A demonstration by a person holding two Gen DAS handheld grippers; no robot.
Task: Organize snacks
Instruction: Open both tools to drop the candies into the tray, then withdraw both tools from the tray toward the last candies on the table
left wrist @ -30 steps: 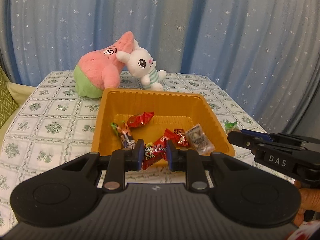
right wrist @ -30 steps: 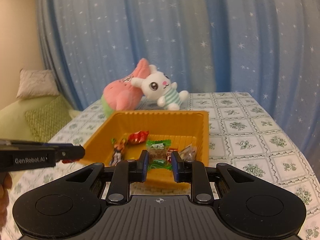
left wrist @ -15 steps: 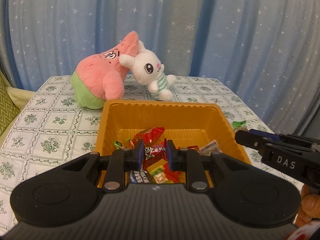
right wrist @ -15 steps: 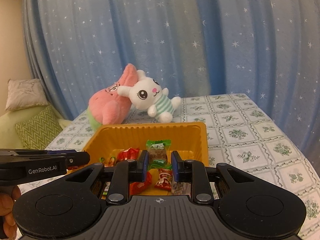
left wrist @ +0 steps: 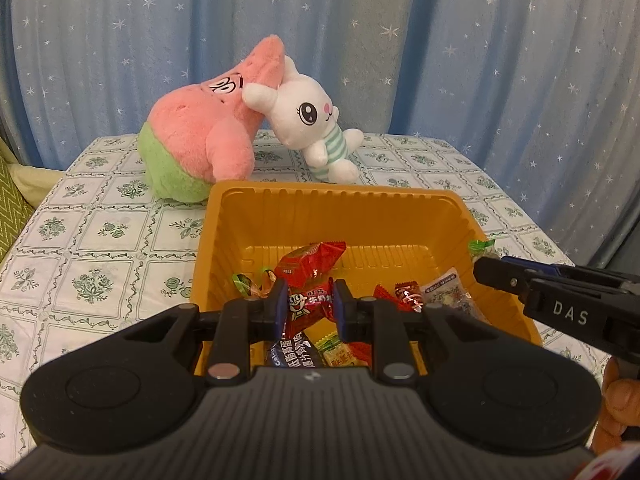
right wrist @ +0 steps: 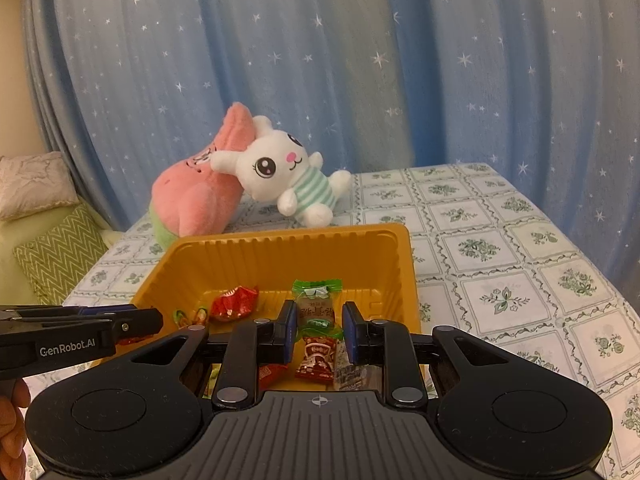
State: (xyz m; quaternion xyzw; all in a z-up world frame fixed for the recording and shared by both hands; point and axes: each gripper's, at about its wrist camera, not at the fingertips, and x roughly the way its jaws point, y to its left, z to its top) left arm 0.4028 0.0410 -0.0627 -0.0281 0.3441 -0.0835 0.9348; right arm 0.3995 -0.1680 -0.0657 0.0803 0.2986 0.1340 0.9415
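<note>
On the L side, the left gripper (left wrist: 307,307) is seen nearly closed, w/ a red crinkly foil snack packet (left wrist: 308,306) pinched between its blue pads (left wrist: 280,306); the packet is held above the near part of the orange tray (left wrist: 336,200), not resting on it. The gripper body is black ribbed plastic w/ 2 round discs on its housing. Below the held packet, in the tray, several loose wrapped snacks are counted: a bigger red glossy packet (left wrist: 316,262) toward the middle, a small green-orange twist candy (left wrist: 244,282), a dark blue packet (left wrist: 294,354), a yellow one (left wrist: 338,354), a small red one (left wrist: 404,294) and a clear-printed sachet (left wrist: 446,290); an exact total cannot be told, as some are hidden by the fingers. The tray is a thin moulded plastic rectangle w/ fluted walls, set on a tablecloth (left wrist: 100,232) printed w/ green floral squares. Behind the tray, 2 plush toys are leaned together: a pink-and-green star-shaped one (left wrist: 200,128) and a white rabbit (left wrist: 308,120) in a striped top. To the R, the right gripper (right wrist: 319,326) is likewise almost shut, w/ a green-ended clear-wrapped candy (right wrist: 317,308) clamped upright between its pads (right wrist: 291,326), also over the tray's near end. A star-dotted blue curtain (right wrist: 360,60) is hung behind everything. 2 cushions, one w/ a green zigzag weave (right wrist: 60,256), are seen at the far L in the right-wrist view.
</note>
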